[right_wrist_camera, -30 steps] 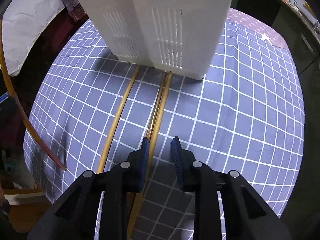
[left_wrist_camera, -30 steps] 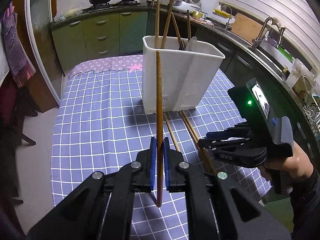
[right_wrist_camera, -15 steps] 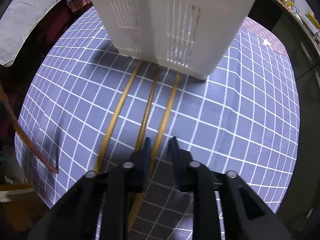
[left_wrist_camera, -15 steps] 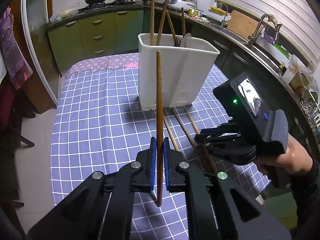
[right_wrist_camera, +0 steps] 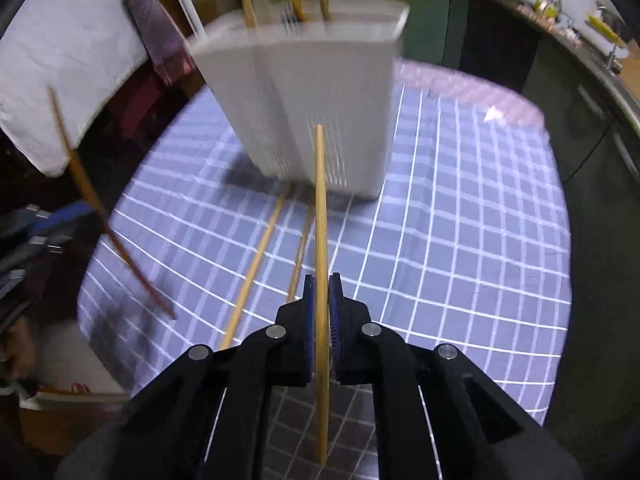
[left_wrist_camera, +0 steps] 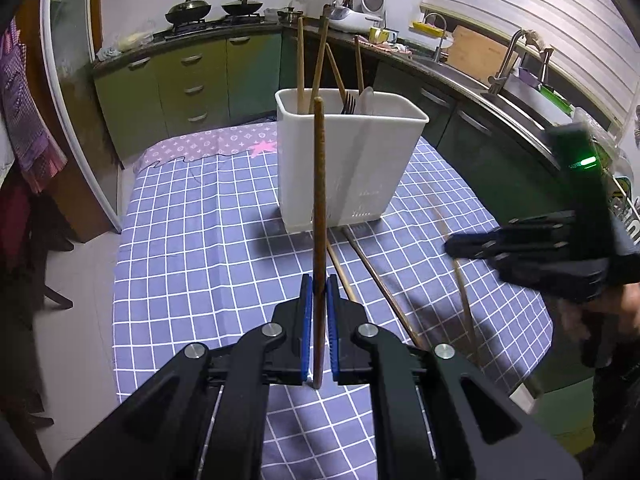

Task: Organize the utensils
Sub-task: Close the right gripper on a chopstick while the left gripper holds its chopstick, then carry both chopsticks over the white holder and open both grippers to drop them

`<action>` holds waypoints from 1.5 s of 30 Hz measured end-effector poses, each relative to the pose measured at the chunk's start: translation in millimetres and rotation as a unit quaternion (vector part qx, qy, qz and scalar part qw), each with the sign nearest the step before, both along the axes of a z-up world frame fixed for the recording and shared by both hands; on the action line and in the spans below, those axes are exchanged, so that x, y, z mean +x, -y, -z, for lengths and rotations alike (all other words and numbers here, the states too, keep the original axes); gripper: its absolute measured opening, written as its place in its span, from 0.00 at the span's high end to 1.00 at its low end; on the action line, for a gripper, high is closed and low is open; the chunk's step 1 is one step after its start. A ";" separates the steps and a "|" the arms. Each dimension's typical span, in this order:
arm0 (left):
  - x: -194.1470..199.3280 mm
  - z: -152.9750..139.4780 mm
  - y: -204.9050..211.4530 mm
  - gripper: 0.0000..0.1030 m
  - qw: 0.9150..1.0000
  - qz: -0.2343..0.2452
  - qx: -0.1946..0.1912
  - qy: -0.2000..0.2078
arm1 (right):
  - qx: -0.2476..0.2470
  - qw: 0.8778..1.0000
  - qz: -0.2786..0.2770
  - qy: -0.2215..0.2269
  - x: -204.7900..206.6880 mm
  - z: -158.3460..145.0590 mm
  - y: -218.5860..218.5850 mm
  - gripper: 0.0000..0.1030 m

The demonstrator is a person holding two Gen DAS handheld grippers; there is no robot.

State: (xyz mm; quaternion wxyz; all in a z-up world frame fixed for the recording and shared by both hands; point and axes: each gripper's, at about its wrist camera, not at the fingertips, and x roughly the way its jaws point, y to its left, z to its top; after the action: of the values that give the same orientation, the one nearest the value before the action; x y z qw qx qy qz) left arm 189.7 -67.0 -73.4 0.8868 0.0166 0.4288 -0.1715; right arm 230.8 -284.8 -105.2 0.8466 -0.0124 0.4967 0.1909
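Observation:
In the left wrist view my left gripper [left_wrist_camera: 319, 292] is shut on a dark brown chopstick [left_wrist_camera: 319, 200] that stands upright in front of the white utensil holder [left_wrist_camera: 360, 168]. The holder has chopsticks, a fork and a spoon in it. My right gripper [right_wrist_camera: 320, 284] has its jaws closing tight on a pale chopstick [right_wrist_camera: 320, 208]; the pads press it and it hangs clear of the cloth, pointing at the holder [right_wrist_camera: 312, 100]. Two more chopsticks [right_wrist_camera: 260, 260] [right_wrist_camera: 300, 252] lie on the blue checked cloth below. The right gripper [left_wrist_camera: 450, 246] shows blurred at the right of the left wrist view.
The checked tablecloth [left_wrist_camera: 200, 240] covers a small table with edges near on the left and right. Green kitchen cabinets [left_wrist_camera: 180, 88] and a sink counter [left_wrist_camera: 500, 92] wrap the back and right. A person's hand [left_wrist_camera: 600, 312] holds the right gripper.
The right gripper shut on one of the chopsticks lying on the cloth and lifted it up and away to the right. The left gripper kept its dark chopstick nearly still.

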 end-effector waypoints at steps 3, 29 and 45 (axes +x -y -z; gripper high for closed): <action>-1.9 -2.4 -1.2 0.93 1.000 -0.001 0.003 0.003 | 0.016 0.999 0.009 0.041 -18.7 -28.7 16.0 0.93; -5.3 -28.7 4.7 0.93 1.000 0.017 0.010 0.020 | 0.052 0.993 0.019 0.106 -47.6 -77.5 31.7 0.93; 15.1 -99.4 12.9 0.93 0.997 0.030 0.006 0.071 | 0.054 0.983 0.006 0.175 -41.4 -153.2 25.6 0.93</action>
State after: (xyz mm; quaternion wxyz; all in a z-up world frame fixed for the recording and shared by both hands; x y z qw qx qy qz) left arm 204.8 -79.9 26.0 0.9092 0.0472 0.3654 -0.1941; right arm 189.5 -310.4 48.0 0.9208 0.0028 0.3302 0.2075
